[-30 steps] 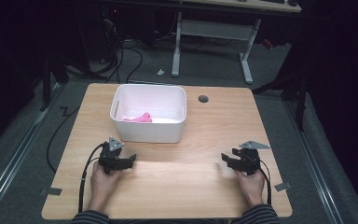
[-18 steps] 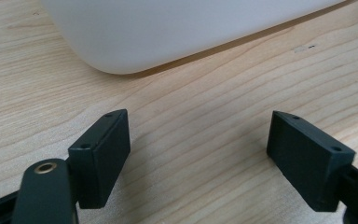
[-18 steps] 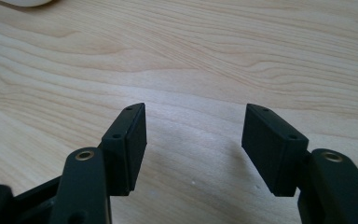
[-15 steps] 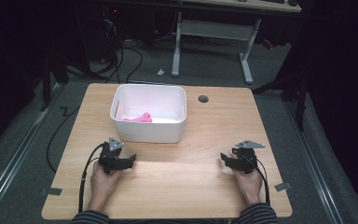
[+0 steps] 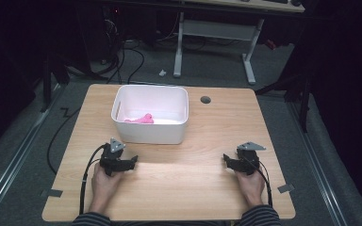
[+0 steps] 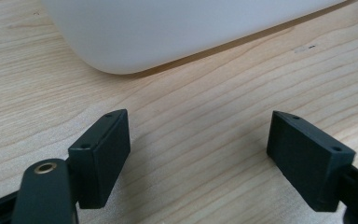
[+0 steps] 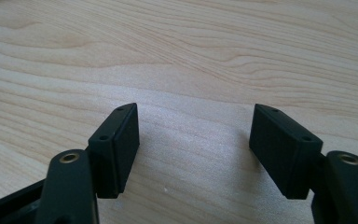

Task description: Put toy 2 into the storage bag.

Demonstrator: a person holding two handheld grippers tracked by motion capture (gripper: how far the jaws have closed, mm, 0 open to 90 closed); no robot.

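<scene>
The small pink crumpled thing (image 5: 143,118) was lying inside the white rectangular plastic bin (image 5: 179,129), toward the lower left of the bin's floor, upper-middle of the high view. Couldn't tell what it actually was, maybe soft cloth or a toy. The bin sat on the light wooden tabletop (image 5: 193,183) a bit left of centre, with a small round dark grommet hole (image 5: 205,100) just to its right.

Looked to me like the very start of things: nothing grabbed, both hands parked low in the frame. My guess is the next move needs one tool to lift up over the bin's near wall and come down onto the pink thing, since the wall blocks any straight reach.

Left tool (image 5: 131,161) sat just below the bin's lower left corner, jaws spread wide with nothing between them, only bare wood; its own view had the bin's rounded white wall (image 6: 168,32) close ahead. Right tool (image 5: 226,160) was well apart at lower right of the frame, jaws equally wide, empty, hovering low over or resting on the wood (image 7: 196,140).
</scene>
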